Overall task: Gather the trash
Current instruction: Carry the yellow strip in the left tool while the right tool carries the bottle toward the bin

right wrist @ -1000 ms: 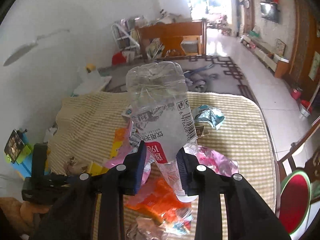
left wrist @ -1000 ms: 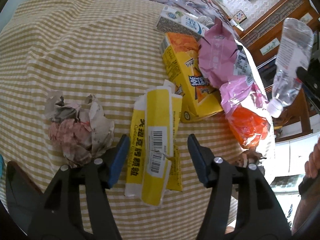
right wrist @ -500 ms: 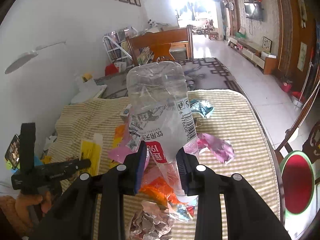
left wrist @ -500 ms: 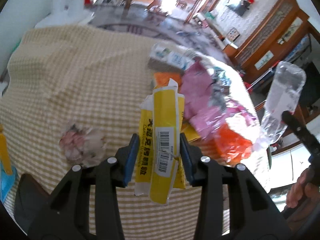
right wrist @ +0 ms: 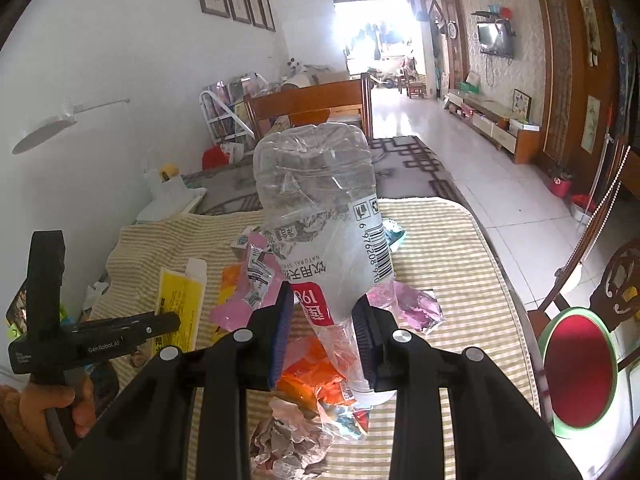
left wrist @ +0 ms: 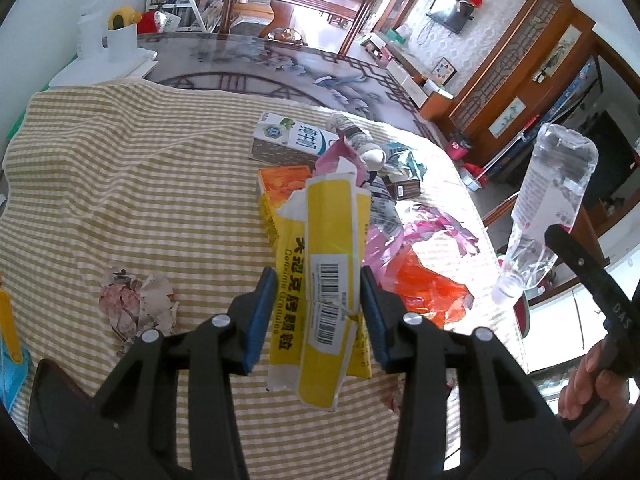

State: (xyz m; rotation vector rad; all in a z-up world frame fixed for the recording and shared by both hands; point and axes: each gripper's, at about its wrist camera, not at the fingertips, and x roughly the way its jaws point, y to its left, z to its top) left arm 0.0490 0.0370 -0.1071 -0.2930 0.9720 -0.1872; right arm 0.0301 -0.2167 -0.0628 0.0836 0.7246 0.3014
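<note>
My left gripper (left wrist: 318, 304) is shut on a flattened yellow medicine box (left wrist: 324, 280) with a barcode, held up above the checked tablecloth (left wrist: 120, 184). The same yellow medicine box (right wrist: 178, 304) shows at the left of the right wrist view, in the left gripper (right wrist: 160, 324). My right gripper (right wrist: 322, 328) is shut on a clear plastic bottle (right wrist: 324, 236), neck down. That clear plastic bottle (left wrist: 548, 208) hangs over the table's right edge in the left wrist view. Loose trash lies on the cloth: crumpled paper (left wrist: 138, 306), an orange wrapper (left wrist: 428, 288), pink wrappers (left wrist: 436, 228).
An orange carton (left wrist: 276, 188) and a white-blue carton (left wrist: 292, 140) lie behind the held box. A wooden chair (right wrist: 316, 104) stands at the table's far end. A red-seated chair (right wrist: 580, 364) is close to the right edge. More crumpled paper (right wrist: 288, 436) lies near the front.
The left gripper closed on the yellow box and lifted it off the cloth. The right gripper carried the bottle sideways, still gripped.
</note>
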